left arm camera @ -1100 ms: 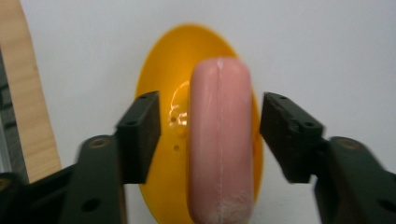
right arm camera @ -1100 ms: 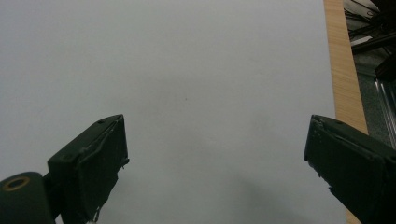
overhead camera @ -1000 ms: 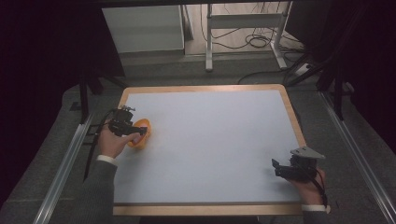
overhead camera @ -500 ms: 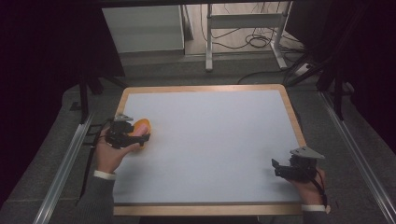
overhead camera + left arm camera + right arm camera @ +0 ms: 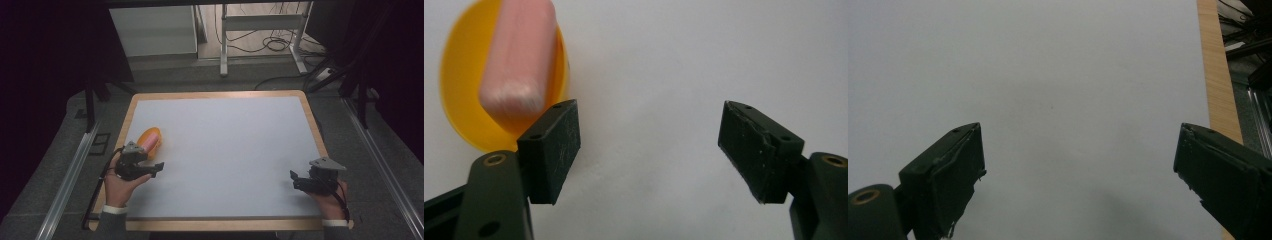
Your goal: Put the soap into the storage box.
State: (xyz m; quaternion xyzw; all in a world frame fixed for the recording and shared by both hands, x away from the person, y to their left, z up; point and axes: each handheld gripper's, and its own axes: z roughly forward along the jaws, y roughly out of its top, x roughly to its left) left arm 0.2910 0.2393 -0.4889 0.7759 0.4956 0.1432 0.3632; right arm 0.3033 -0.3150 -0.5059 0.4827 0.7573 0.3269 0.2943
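Item: yellow dish carrying a pink bar, probably soap, lying along the dish's length; stands on the white table top near the left wooden edge, upright and flat.

Left gripper: held in the person's left hand, just in front of the dish on the person's side, apart from it. Jaws stand wide with nothing between them. In the left gripper view the dish sits off to the left of the jaw gap, its near rim partly behind the left jaw pad; whether pad and rim touch cannot be told.

Right gripper: at the near right of the table, well apart from the dish, jaws wide and empty over bare surface; wooden border at its right.

Step in hand, as judged: the dish and bar sit set down and free of any grip, with the left gripper open beside them; either a release just finished or an approach not yet lined up.

Next move, if a pick is meant: swing the left gripper toward the dish so the bar or the rim falls between the pads, lower, then close gently; the bar looks smooth and may slip.
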